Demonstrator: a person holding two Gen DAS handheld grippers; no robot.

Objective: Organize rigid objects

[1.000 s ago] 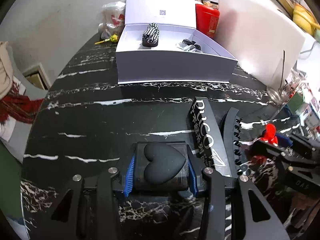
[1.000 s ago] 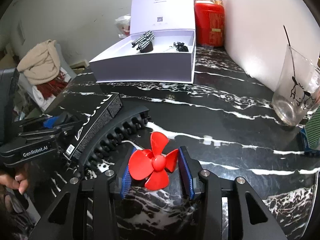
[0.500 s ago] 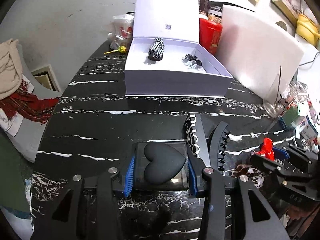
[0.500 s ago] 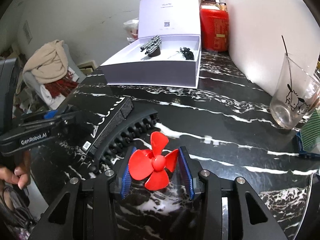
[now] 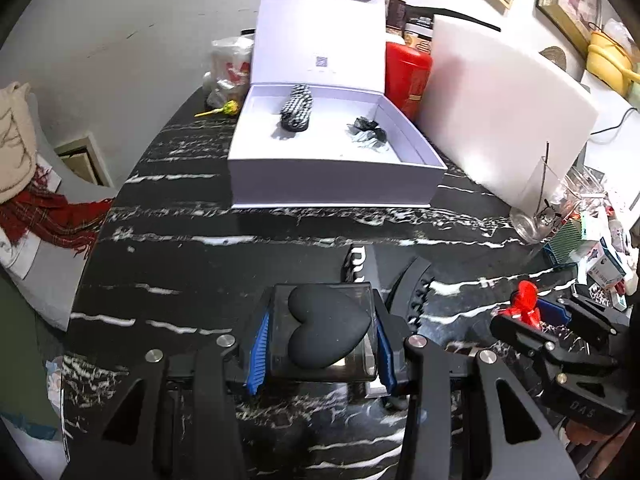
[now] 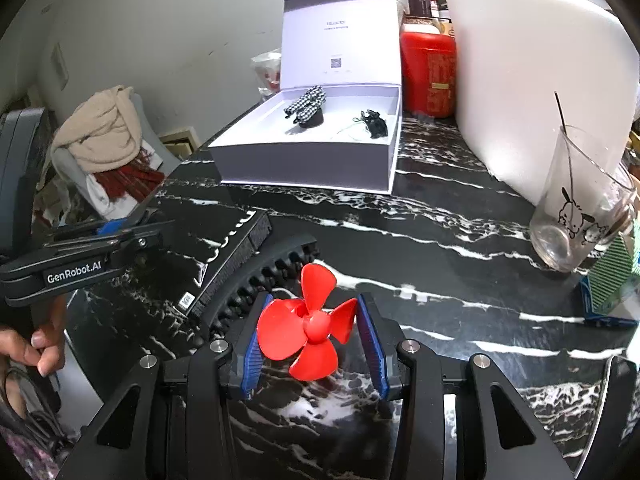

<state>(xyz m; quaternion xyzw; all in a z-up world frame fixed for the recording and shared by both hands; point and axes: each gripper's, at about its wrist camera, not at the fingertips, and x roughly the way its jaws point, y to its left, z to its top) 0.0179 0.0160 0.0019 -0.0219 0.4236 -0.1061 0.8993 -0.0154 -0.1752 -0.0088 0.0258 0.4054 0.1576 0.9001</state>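
"GenRobot.AI" marks the left gripper (image 6: 120, 236) beside the red propeller (image 6: 308, 328).

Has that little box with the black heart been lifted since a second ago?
Yes. The heart box, clamped in the left tongs, has risen: the white gift box now looks smaller and farther.

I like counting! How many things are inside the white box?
2. A checkered clip lies toward the left, and a small black bow sits toward the right of the white box. Nothing seems hidden.
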